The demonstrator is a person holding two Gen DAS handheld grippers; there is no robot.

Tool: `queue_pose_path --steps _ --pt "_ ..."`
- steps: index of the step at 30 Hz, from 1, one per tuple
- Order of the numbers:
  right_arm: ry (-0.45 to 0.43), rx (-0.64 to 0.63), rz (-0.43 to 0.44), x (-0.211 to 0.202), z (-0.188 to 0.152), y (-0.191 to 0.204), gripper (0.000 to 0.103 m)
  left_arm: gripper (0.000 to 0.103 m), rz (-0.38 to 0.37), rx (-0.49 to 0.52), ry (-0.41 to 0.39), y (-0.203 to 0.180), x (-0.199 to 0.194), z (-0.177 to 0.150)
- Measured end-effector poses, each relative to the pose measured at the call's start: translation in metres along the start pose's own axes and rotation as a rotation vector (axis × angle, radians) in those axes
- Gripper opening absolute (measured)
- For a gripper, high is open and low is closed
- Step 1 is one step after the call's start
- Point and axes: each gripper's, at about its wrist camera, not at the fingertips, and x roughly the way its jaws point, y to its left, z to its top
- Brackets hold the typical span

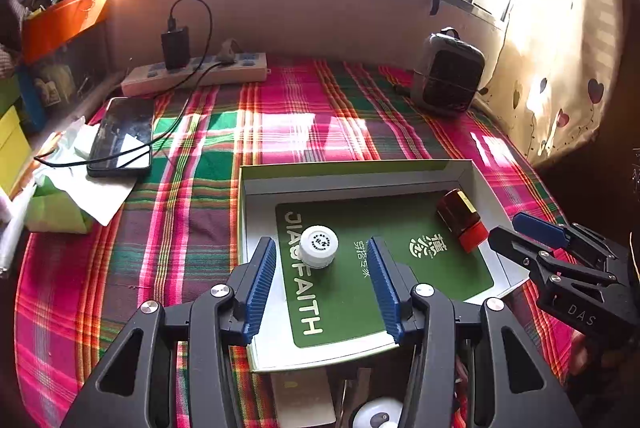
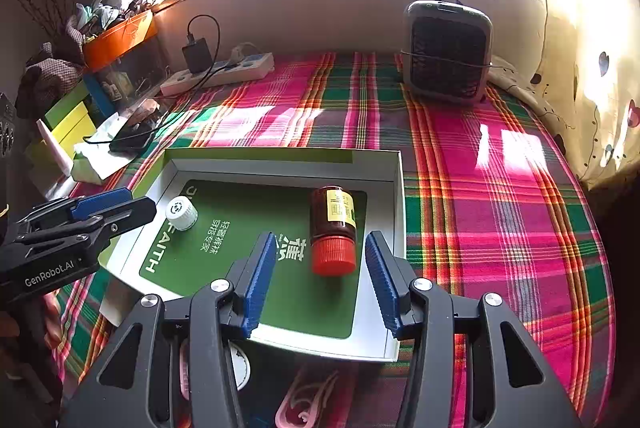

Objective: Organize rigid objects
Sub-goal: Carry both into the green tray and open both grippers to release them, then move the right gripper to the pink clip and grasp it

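A shallow white box (image 1: 245, 211) with a green printed floor lies on the plaid cloth. In it a small white capped jar (image 1: 319, 246) stands upright at the tips of my left gripper (image 1: 320, 243), whose blue pads stand apart from it on both sides. A brown bottle with a red cap (image 2: 333, 228) lies on its side in the box (image 2: 400, 187), cap toward me. My right gripper (image 2: 320, 236) is open around the cap end without touching it. The jar (image 2: 182, 212) sits left of the bottle (image 1: 460, 218). Each gripper shows in the other's view, the right (image 1: 524, 234) and the left (image 2: 116, 205).
A grey fan heater (image 2: 448, 51) stands at the back right. At the back left lie a power strip with a charger (image 1: 196, 71) and a phone on its cable (image 1: 122, 135), with tissues (image 1: 60, 199) beside it. Coloured boxes (image 2: 116, 39) line the left wall.
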Motion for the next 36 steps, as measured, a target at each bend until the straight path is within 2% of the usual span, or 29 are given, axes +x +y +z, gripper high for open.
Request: queue_pose_path --steps 4,8,13,18,30,36 --pt "-0.020 0.026 0.002 -0.018 -0.010 -0.006 0.050 0.047 0.033 -0.010 -0.036 0.007 -0.021 -0.012" --pt "-0.023 0.062 -0.002 -0.032 -0.027 -0.013 0.050 0.047 0.033 -0.064 -0.049 0.021 -0.037 -0.027" --pt "-0.003 0.087 0.010 -0.041 -0.054 -0.018 0.051 0.047 0.038 -0.128 -0.044 0.038 -0.050 -0.052" --pt "0.025 0.090 0.017 -0.039 -0.074 -0.017 0.051 0.047 0.039 -0.147 -0.036 0.044 -0.056 -0.069" --pt "0.063 0.083 0.043 -0.027 -0.081 -0.008 0.051 0.047 0.017 -0.175 0.011 0.050 -0.049 -0.091" --pt "0.065 0.069 -0.014 -0.028 -0.080 -0.010 0.051 0.047 0.000 -0.172 0.018 0.047 -0.046 -0.091"
